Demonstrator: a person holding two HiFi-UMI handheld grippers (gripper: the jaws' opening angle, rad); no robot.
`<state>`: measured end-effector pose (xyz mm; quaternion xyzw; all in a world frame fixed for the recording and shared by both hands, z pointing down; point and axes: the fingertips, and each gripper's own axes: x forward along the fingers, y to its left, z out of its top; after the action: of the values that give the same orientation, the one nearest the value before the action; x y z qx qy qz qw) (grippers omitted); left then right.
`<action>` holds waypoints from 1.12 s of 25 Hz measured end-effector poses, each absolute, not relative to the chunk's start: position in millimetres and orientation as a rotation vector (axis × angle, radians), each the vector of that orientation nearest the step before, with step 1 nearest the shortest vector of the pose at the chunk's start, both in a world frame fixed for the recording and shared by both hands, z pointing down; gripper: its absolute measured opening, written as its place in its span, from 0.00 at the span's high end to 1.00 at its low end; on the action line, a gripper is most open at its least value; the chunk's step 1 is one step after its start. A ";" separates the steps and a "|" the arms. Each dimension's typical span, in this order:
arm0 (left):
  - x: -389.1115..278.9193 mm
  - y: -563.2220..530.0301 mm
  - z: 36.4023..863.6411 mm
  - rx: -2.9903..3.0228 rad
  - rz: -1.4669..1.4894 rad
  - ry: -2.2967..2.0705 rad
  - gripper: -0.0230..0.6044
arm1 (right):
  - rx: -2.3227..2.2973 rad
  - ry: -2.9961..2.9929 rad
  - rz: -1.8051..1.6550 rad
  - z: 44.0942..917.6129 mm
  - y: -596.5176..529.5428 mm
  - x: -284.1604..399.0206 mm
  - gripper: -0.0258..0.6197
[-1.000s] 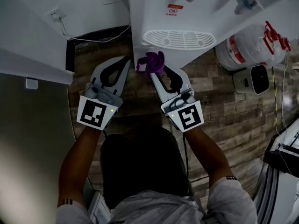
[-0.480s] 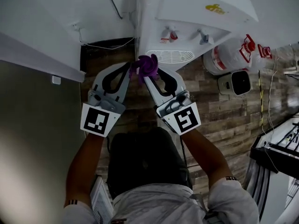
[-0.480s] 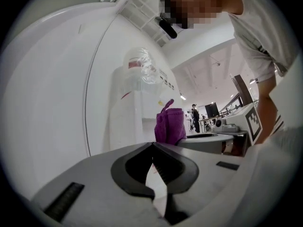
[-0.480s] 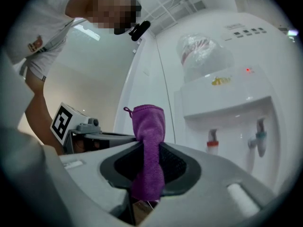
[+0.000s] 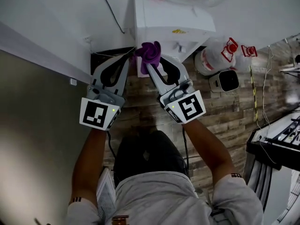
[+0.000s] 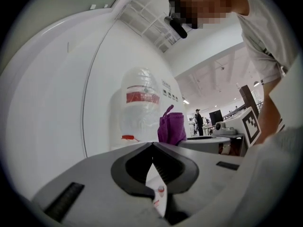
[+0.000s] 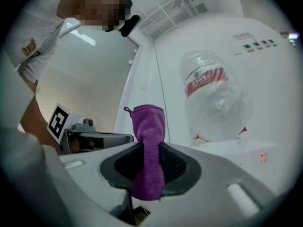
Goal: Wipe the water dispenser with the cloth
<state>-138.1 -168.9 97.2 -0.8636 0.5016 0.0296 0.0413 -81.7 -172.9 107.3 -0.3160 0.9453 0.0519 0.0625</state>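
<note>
Our right gripper (image 5: 151, 65) is clamped on the purple cloth (image 5: 150, 52). The cloth stands up in a folded bunch past the gripper's tips, and a short end hangs below the jaws in the right gripper view. Our left gripper (image 5: 126, 60) sits just to the left of it, its jaws closed tip to tip with nothing between them. Seen from the left gripper, the cloth rises just beyond its tips and a little to the right. The white water dispenser (image 5: 164, 18) stands directly ahead of both grippers, with the cloth close against its front; we cannot tell whether they touch. Its clear bottle (image 7: 213, 98), marked with a red band, sits ahead and to the right of the right gripper. Below both grippers is the wooden floor (image 5: 225, 121).
</note>
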 end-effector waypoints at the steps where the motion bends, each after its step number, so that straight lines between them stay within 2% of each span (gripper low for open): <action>1: -136.5 -166.6 82.4 -2.650 0.105 1.532 0.97 | -0.955 2.859 0.157 93.7 -171.0 -80.1 0.81; 14: -114.7 -133.6 -63.9 -2.681 0.174 1.499 0.97 | -0.964 2.798 0.128 -55.3 -146.7 -57.1 0.81; 28: -97.8 -116.1 -125.9 -2.701 0.212 1.416 0.97 | -0.985 2.738 0.106 -118.1 -130.7 -44.8 0.81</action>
<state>-97.8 -116.1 -125.9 -0.8827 0.4628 0.0694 0.0425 -44.8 -130.7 -118.1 -0.3359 0.9342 0.0363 0.1148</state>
